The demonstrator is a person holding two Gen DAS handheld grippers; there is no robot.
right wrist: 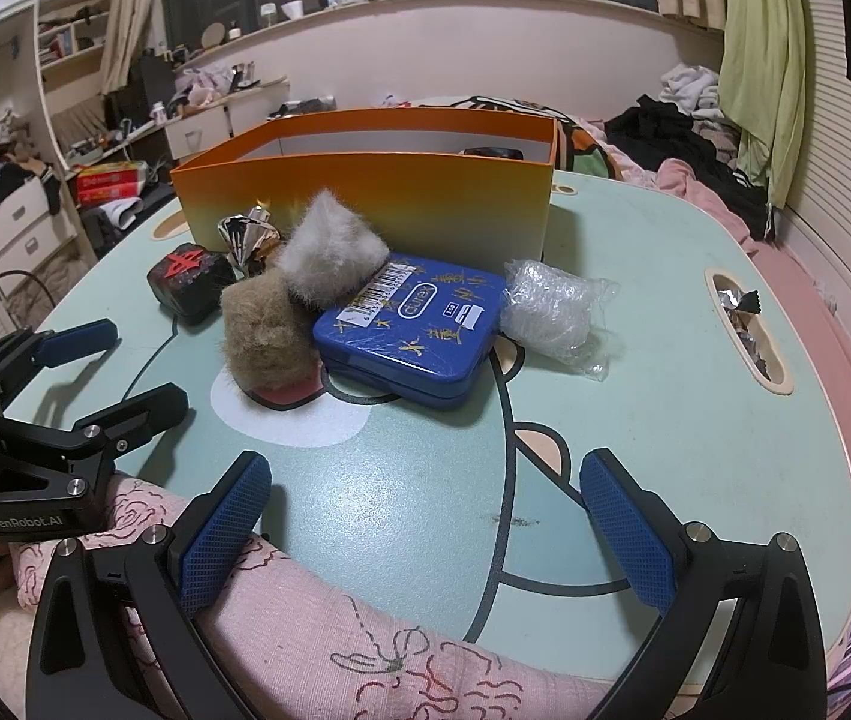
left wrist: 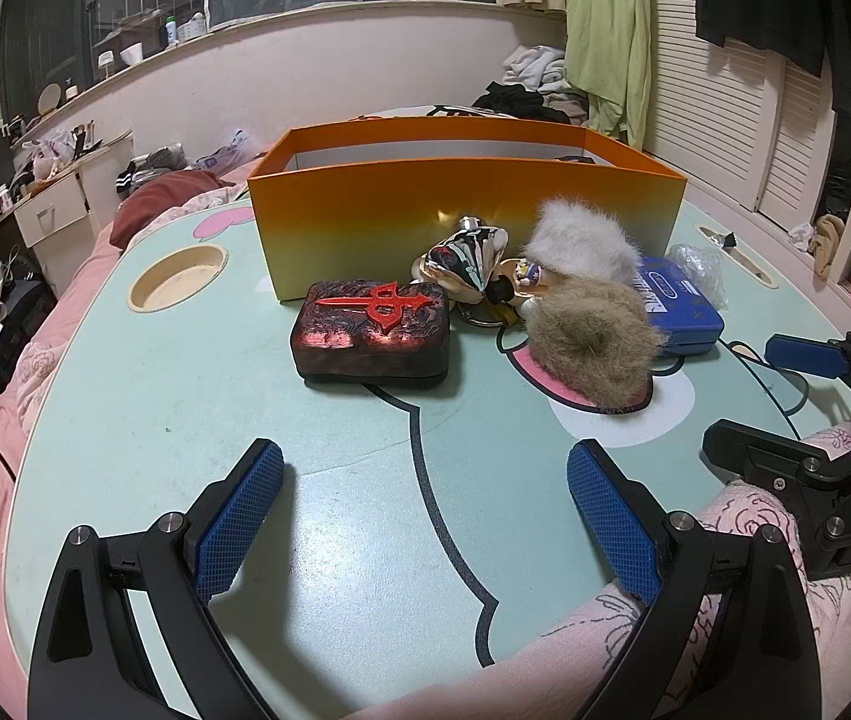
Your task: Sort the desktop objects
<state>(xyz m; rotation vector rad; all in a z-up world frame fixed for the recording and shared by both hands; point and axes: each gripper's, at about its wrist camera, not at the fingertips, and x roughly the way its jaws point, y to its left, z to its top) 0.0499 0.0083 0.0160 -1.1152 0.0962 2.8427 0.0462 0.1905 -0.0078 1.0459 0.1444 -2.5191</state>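
Nearest, the left gripper (left wrist: 425, 519) hangs over the front edge of the pale green counter (left wrist: 197, 420) with its two blue-padded fingers spread wide and nothing between them. The right gripper (right wrist: 425, 531) sits beside it the same way, spread wide and empty, over the counter's cartoon print.

Farther in lies one cluster of things. There are two fur balls: a brown fur ball (right wrist: 266, 330) in front and a white fur ball (right wrist: 329, 261) just behind it, touching. One blue tin (right wrist: 407, 327) lies flat just right of them, and one clear plastic wad (right wrist: 551, 312) sits at the tin's right edge. Left of the fur, one dark red carved box (left wrist: 371, 330) rests flat, with one black-and-white patterned charm (left wrist: 467, 258) between it and the white ball.

Behind the cluster stands one open orange box (left wrist: 467, 210), close to it. Two cut-out recesses show in the counter: one round recess (left wrist: 176, 279) at left, one long slot (right wrist: 749, 327) at right.
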